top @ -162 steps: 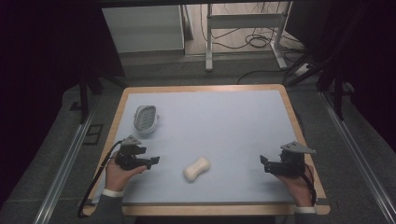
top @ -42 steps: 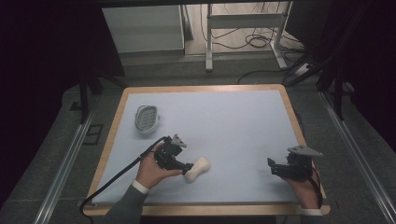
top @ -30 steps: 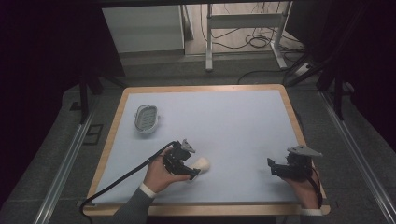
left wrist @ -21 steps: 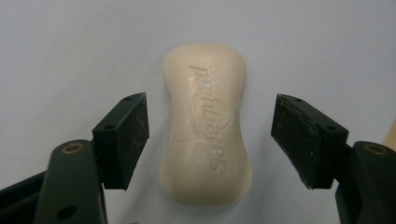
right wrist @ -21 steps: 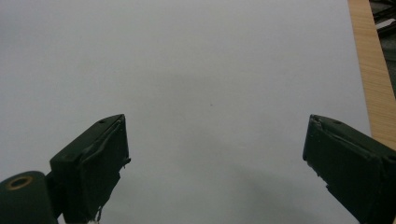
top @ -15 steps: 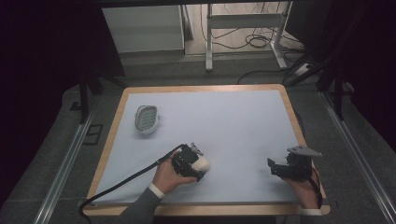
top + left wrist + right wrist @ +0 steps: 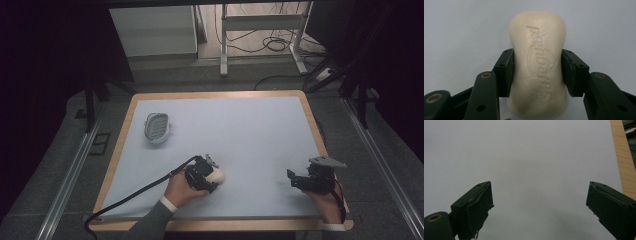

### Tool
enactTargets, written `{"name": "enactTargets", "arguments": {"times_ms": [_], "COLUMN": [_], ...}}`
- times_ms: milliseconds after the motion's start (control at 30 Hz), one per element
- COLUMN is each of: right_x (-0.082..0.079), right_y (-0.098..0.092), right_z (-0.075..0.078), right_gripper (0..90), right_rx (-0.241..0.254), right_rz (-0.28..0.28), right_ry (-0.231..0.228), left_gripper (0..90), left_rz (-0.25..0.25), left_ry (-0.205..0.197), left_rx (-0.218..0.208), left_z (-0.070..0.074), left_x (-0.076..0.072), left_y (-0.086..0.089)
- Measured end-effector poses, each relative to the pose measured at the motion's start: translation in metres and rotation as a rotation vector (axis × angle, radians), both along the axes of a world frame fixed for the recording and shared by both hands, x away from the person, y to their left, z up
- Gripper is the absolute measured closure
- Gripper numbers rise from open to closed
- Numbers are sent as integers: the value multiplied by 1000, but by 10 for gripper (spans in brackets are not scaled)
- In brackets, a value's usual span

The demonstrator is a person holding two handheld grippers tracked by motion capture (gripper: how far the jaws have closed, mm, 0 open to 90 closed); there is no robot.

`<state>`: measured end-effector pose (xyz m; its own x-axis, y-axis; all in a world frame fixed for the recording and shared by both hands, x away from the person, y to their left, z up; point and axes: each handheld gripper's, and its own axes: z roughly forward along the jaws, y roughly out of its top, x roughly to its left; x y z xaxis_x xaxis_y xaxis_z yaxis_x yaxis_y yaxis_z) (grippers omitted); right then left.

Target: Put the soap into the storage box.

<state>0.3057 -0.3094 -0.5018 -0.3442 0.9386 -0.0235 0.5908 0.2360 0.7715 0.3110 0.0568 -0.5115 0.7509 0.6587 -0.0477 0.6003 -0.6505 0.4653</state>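
Observation:
A cream bar of soap (image 7: 539,67) with embossed lettering lies on the pale blue table top (image 7: 240,130). My left gripper (image 7: 537,72) has just been closing and its two black pads press the bar's narrow waist from both sides. From above, the left gripper (image 7: 206,174) sits low at the front centre-left, with one end of the soap (image 7: 218,175) poking out to its right. My right gripper (image 7: 296,181) rests near the front right corner, open, with bare table between its pads (image 7: 477,207).
A white oval soap dish (image 7: 157,127) with a slotted grid stands at the left, behind the left hand. The table's wooden rim (image 7: 320,145) runs close to the right gripper. A black cable (image 7: 135,192) trails from the left gripper to the front left.
My left hand has travelled right from the front left to the soap and sunk onto it. Its jaws have closed onto the bar. The right hand has kept still.

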Motion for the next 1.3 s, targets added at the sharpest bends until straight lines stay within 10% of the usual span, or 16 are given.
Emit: {"name": "enactTargets", "arguments": {"times_ms": [1300], "right_x": [0], "right_y": [-5], "right_z": [-1], "right_gripper": [69], "right_rx": [9], "right_rz": [-18], "right_ry": [3], "left_gripper": [495], "left_rz": [10], "left_ry": [-47], "left_rx": [-92], "left_z": [39], "left_x": [19], "left_y": [37]}}
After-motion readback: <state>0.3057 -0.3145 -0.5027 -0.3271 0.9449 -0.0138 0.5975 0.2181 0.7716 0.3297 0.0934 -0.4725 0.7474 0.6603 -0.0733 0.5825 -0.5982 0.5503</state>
